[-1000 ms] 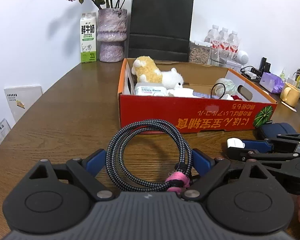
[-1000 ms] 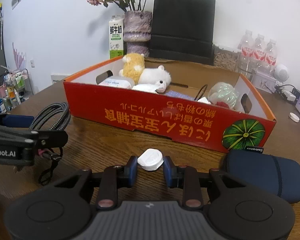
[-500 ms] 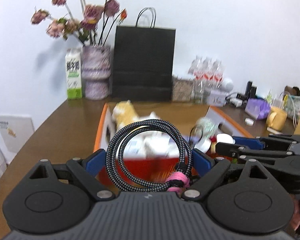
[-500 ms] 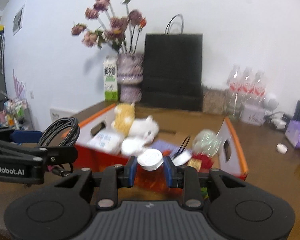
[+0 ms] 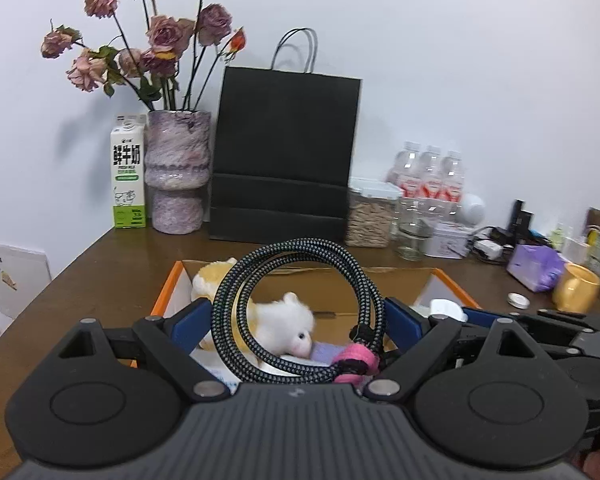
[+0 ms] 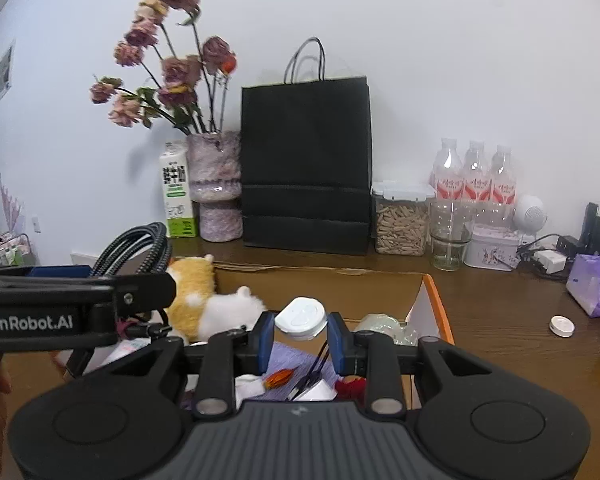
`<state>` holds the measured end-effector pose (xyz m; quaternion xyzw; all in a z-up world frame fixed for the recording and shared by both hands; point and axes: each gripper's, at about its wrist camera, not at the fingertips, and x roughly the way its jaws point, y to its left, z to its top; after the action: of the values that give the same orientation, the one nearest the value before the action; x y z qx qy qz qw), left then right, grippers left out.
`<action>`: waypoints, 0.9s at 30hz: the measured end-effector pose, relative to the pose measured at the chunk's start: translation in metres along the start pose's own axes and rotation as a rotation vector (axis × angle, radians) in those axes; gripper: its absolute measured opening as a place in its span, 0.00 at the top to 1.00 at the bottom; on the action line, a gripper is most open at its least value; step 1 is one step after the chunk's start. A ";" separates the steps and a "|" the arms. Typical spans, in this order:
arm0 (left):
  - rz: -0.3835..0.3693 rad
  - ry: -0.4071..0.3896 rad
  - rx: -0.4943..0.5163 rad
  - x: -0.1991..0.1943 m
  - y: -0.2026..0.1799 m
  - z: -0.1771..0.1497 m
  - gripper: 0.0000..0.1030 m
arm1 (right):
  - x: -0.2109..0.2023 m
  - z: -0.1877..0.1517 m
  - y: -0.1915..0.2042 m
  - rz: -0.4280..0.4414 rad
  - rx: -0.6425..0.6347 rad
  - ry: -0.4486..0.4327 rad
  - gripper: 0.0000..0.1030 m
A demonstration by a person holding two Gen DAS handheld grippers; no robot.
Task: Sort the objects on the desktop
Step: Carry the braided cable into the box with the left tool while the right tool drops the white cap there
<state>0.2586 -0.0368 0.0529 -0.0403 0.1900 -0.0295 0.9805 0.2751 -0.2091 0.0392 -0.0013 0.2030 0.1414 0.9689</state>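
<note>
My left gripper is shut on a coiled black-and-grey braided cable tied with a pink strap, and holds it in the air over the open orange cardboard box. My right gripper is shut on a small white rounded case, also above the box. In the box lie a yellow-and-white plush toy, a purple cloth and small bits. In the right wrist view the left gripper sits at the left with the cable. The white case shows at the right in the left wrist view.
Behind the box stand a black paper bag, a purple vase of dried roses, a milk carton, water bottles, a grain jar and a glass. At the right lie a purple tissue pack, a round tin and a yellow mug.
Both grippers rose with their loads and went forward, from the table in front of the box to above its open top. The box's red front has dropped out of sight.
</note>
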 end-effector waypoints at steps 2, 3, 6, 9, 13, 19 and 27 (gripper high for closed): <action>0.016 0.003 0.007 0.015 0.000 -0.003 0.11 | 0.012 -0.001 -0.005 -0.008 0.007 0.007 0.73; 0.023 0.004 0.013 0.020 0.000 -0.005 0.11 | 0.018 -0.002 -0.007 -0.008 0.010 0.017 0.73; 0.057 0.036 0.065 0.038 -0.003 -0.018 0.11 | 0.029 -0.009 -0.014 -0.016 0.024 0.047 0.73; 0.061 0.068 0.069 0.046 0.000 -0.024 0.11 | 0.039 -0.016 -0.015 -0.035 0.017 0.080 0.73; 0.059 0.060 0.082 0.045 0.000 -0.027 0.11 | 0.047 -0.023 -0.013 -0.046 0.003 0.109 0.73; 0.088 0.047 0.097 0.043 -0.004 -0.031 0.06 | 0.045 -0.025 -0.012 -0.051 0.005 0.102 0.73; 0.123 0.001 0.077 0.033 0.000 -0.026 0.00 | 0.034 -0.023 -0.015 -0.092 0.002 0.063 0.28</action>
<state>0.2793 -0.0408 0.0164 0.0093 0.1916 0.0234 0.9812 0.3002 -0.2156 0.0036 -0.0144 0.2332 0.0962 0.9676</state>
